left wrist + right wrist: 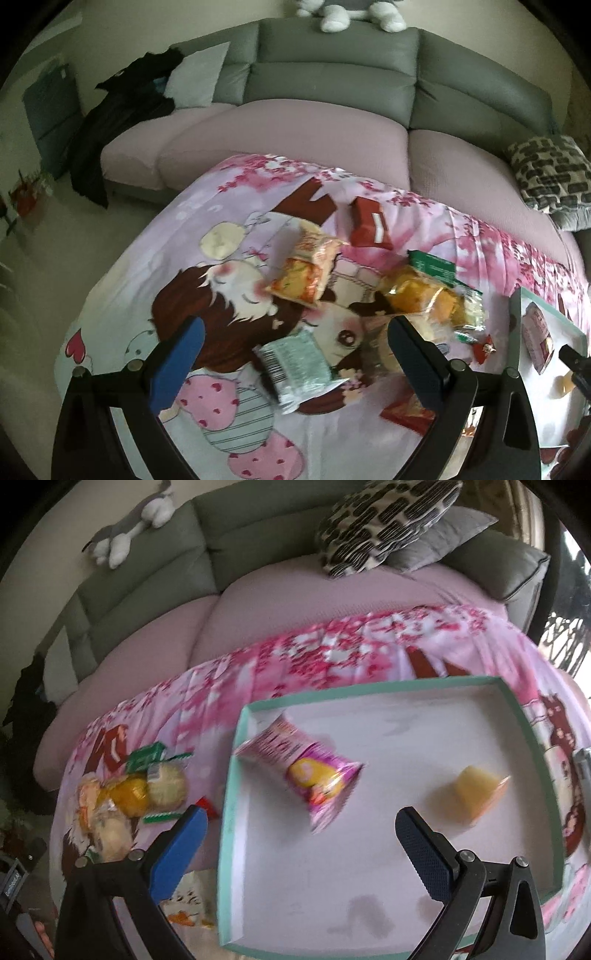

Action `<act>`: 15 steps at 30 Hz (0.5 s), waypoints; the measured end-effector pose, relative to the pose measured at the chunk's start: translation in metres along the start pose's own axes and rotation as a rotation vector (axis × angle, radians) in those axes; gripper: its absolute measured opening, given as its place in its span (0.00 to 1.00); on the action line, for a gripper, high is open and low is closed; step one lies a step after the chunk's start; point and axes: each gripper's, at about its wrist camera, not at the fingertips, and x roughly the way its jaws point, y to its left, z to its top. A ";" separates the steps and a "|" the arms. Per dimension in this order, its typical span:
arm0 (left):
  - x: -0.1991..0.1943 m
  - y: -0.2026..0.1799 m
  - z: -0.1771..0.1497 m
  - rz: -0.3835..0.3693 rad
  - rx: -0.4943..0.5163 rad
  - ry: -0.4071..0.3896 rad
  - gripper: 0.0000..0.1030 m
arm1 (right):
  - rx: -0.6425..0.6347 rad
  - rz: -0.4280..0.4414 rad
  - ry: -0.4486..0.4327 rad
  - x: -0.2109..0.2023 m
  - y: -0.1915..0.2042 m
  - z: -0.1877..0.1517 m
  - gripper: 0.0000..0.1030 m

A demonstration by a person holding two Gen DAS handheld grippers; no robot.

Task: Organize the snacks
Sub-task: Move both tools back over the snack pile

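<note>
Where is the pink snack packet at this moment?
The pink packet lies inside the teal tray, in its far-left part, seen in the right wrist view. A yellow jelly cup sits to its right; the right hand-held gripper hangs open above.

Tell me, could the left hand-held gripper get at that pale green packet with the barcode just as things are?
Probably yes. The left hand-held gripper is open, and the pale green packet lies flat on the cartoon cloth between its fingers, with nothing on top. The orange snack bag lies farther off.
</note>
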 end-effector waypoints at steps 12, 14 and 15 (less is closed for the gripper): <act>0.015 0.023 -0.014 -0.043 -0.070 0.078 0.96 | -0.198 0.056 0.075 0.009 0.076 -0.028 1.00; 0.022 0.027 -0.016 -0.041 -0.090 0.107 0.96 | -0.228 0.068 0.075 0.010 0.087 -0.033 1.00; 0.024 0.028 -0.018 -0.039 -0.098 0.118 0.96 | -0.242 0.074 0.076 0.011 0.093 -0.036 1.00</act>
